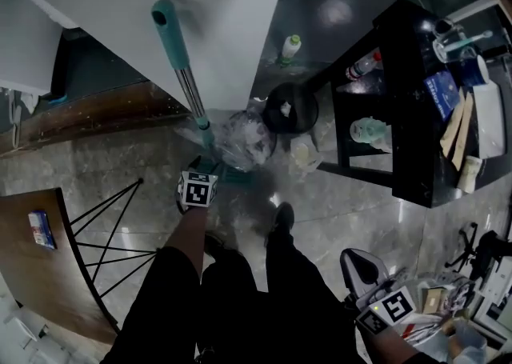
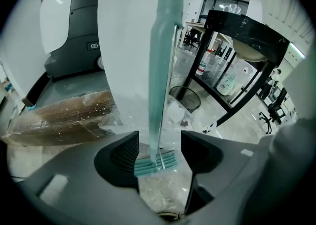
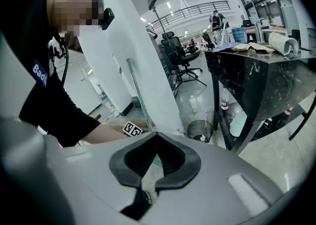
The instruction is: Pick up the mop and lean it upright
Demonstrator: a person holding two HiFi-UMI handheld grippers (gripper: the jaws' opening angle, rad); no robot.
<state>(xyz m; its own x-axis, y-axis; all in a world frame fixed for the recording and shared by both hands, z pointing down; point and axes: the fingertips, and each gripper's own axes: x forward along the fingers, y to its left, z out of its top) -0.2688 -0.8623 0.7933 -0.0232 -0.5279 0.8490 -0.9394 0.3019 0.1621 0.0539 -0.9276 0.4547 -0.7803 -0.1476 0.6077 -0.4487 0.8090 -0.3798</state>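
The wire bin point(image 1: 292, 106) stands on the floor beside the white pillar point(image 1: 200, 2). Something white and crumpled lies in it. Just beside the bin is a clear plastic bag point(image 1: 244, 140). I cannot tell what is in the bag. Under the top of the black desk point(image 1: 404, 34) stand a pale jug point(image 1: 370, 130) and a bottle point(image 1: 362, 66). Boxes and papers lie on top.

The mop point(image 1: 190, 86) stands up tall against the pillar. Its teal mop head point(image 2: 155, 163) lies flat on the floor. My left tongs point(image 2: 159, 137) are wide apart. The mop's pole runs up between them, but no pad point(image 2: 127, 152) presses on it, and there is a gap on each side. My right tongs point(image 3: 157, 137) are closed together with nothing in them. They are off to my right, well apart from the mop.

The pillar's corner is right behind the pole. The bag and the bin crowd the mop's right side. A round wooden desk point(image 1: 32, 258) with thin black legs is near my left leg. The grey floor point(image 1: 336, 194) between my feet and the black desk is bare.
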